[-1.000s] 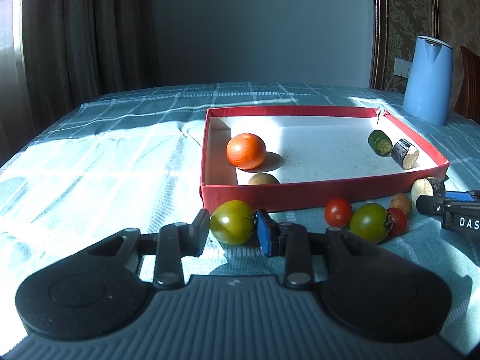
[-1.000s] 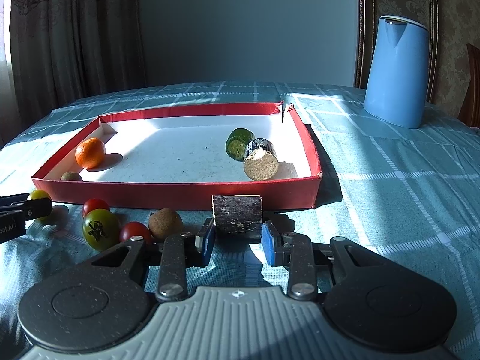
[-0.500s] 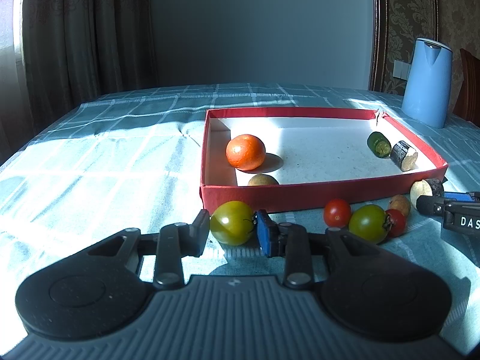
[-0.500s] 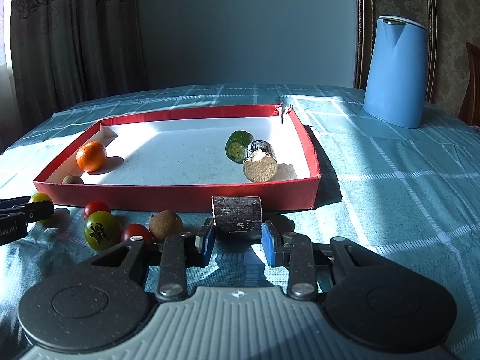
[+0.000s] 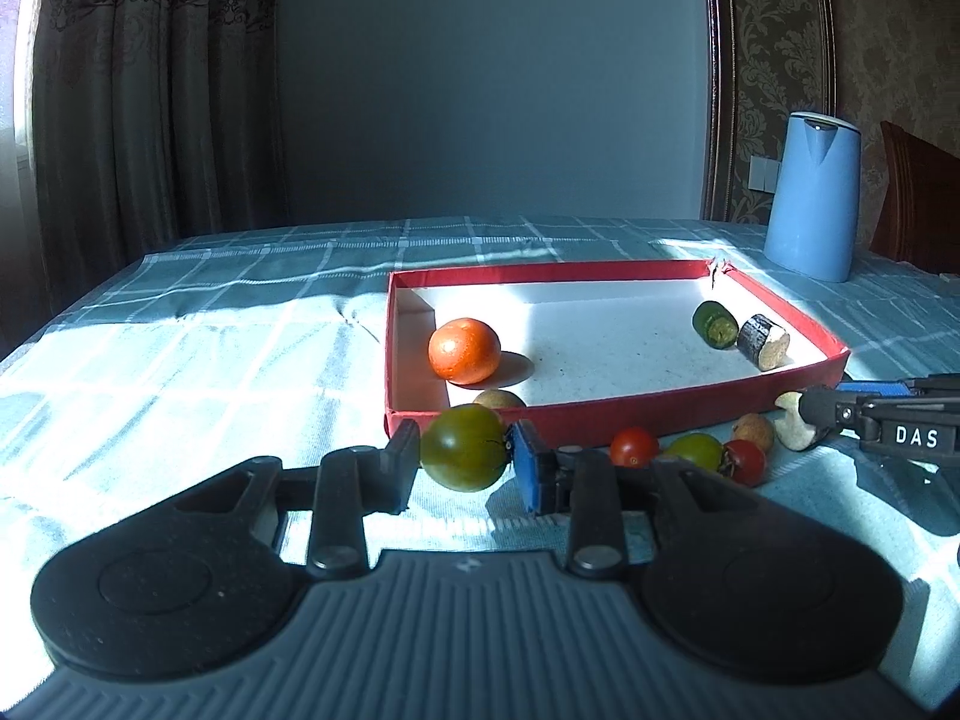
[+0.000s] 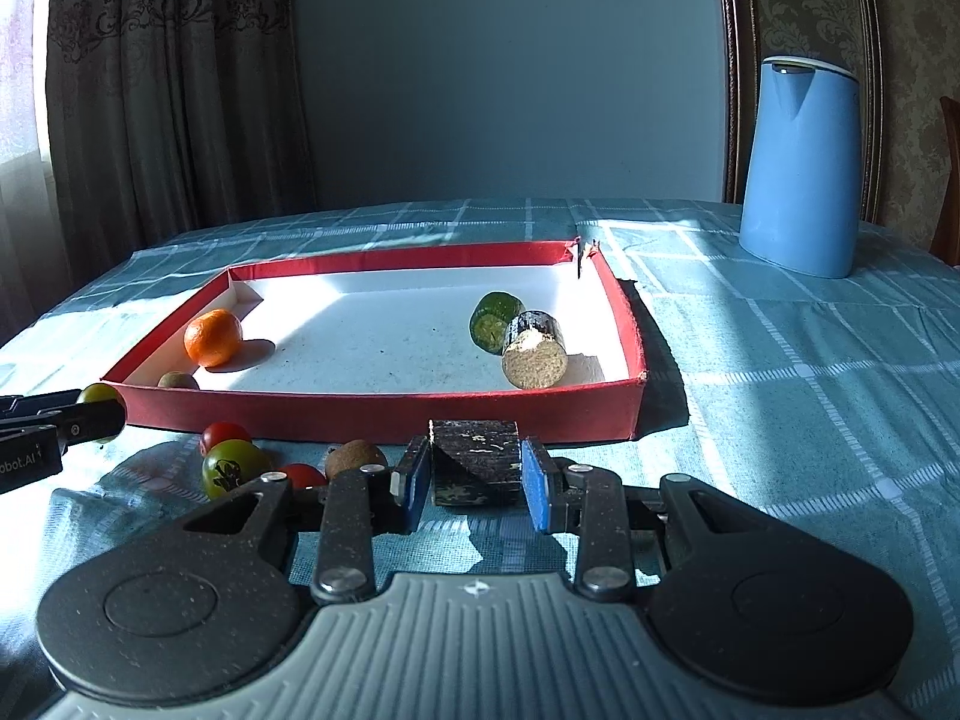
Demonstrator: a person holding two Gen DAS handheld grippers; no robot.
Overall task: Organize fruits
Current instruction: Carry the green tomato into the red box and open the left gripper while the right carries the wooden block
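My left gripper [image 5: 463, 461] is shut on a green tomato [image 5: 463, 447] and holds it just above the cloth, in front of the red tray [image 5: 660, 405]. My right gripper [image 6: 476, 473] is shut on a dark sugarcane piece [image 6: 476, 462], lifted a little near the tray's front wall [image 6: 384, 414]. In the tray lie an orange [image 5: 464, 349], a small brown fruit [image 5: 499, 399], a green cucumber piece [image 5: 714, 324] and another cane piece [image 5: 762, 341]. On the cloth lie red tomatoes [image 5: 633, 445], a green tomato [image 5: 696, 451] and a brown fruit [image 5: 752, 425].
A blue kettle [image 6: 801, 165] stands at the back right on the checked tablecloth [image 6: 780, 372]. Curtains [image 5: 150, 90] hang behind the table's left side. A dark wooden chair [image 5: 918, 198] is at the far right.
Both grippers have risen slightly: the green tomato and the cane piece now sit higher against the tray's front wall. The loose fruits have not moved.
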